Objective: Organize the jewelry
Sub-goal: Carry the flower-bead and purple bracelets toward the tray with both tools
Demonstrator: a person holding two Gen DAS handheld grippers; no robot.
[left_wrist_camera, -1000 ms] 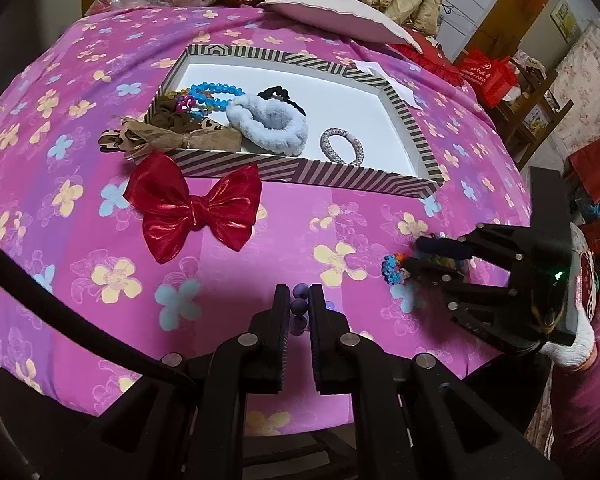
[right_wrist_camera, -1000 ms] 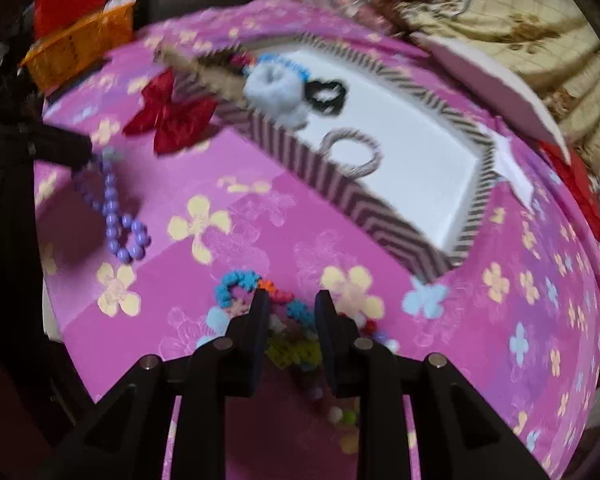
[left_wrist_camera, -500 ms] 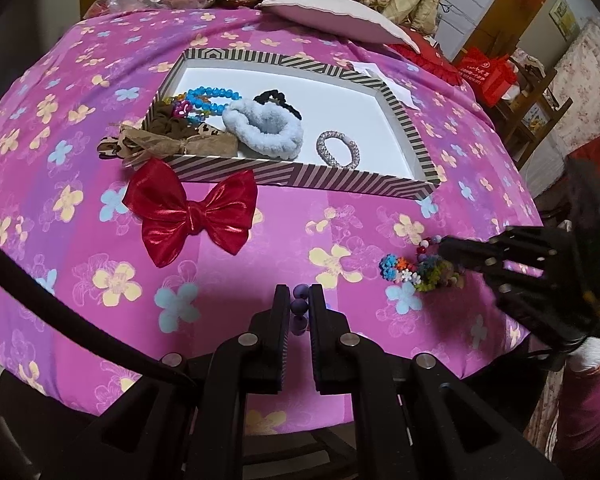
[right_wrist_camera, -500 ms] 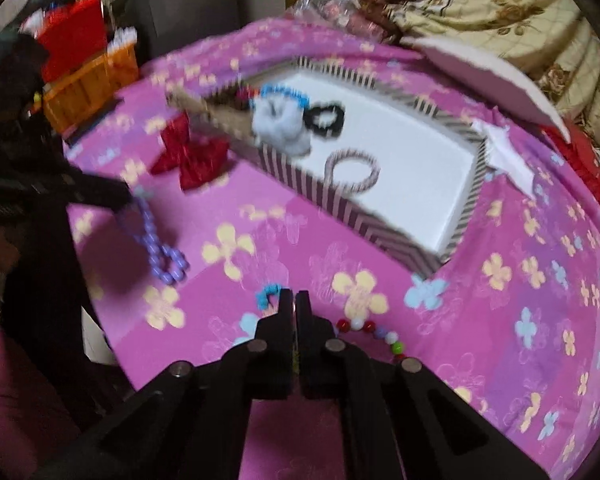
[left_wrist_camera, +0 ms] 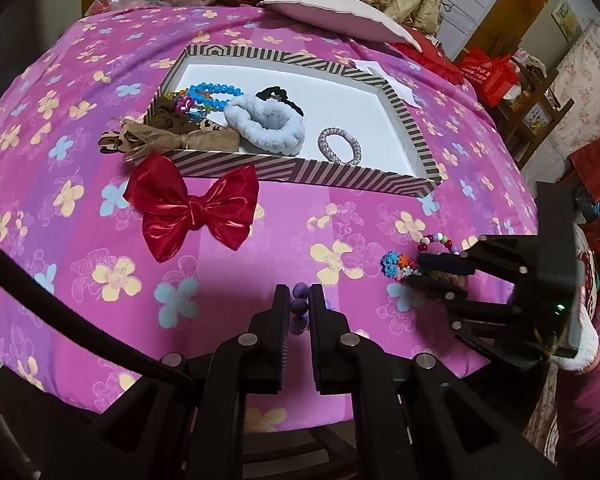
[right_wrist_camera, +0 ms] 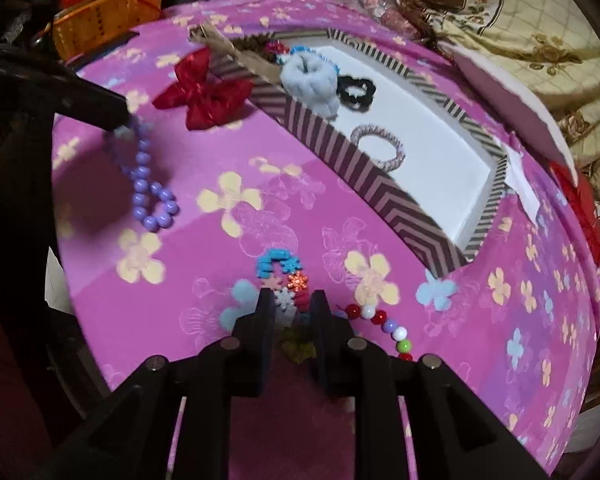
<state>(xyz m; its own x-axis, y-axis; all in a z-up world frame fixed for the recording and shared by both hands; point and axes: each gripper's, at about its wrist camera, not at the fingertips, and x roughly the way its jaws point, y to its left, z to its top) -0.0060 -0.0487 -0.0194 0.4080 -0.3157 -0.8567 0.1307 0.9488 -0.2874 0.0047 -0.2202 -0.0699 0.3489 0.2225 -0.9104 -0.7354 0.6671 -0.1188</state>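
Our left gripper (left_wrist_camera: 299,300) pinches the purple round-bead bracelet (right_wrist_camera: 150,188), most of it hidden behind the fingers in its own view. Our right gripper (right_wrist_camera: 291,308) stands parted around the multicoloured snowflake-charm bracelet (right_wrist_camera: 284,276) on the pink flowered cloth (left_wrist_camera: 260,272); contact is hard to make out. The striped cardboard tray (left_wrist_camera: 300,170) holds a pale blue fluffy scrunchie (left_wrist_camera: 266,130), a black scrunchie (left_wrist_camera: 278,94), a blue bead string (left_wrist_camera: 212,94) and a silvery coil band (left_wrist_camera: 339,151). A shiny red bow (left_wrist_camera: 192,210) lies just outside.

A purple bead bracelet (right_wrist_camera: 148,184) and a multicoloured charm bracelet (right_wrist_camera: 284,276) lie on the cloth near the striped tray (left_wrist_camera: 300,168).
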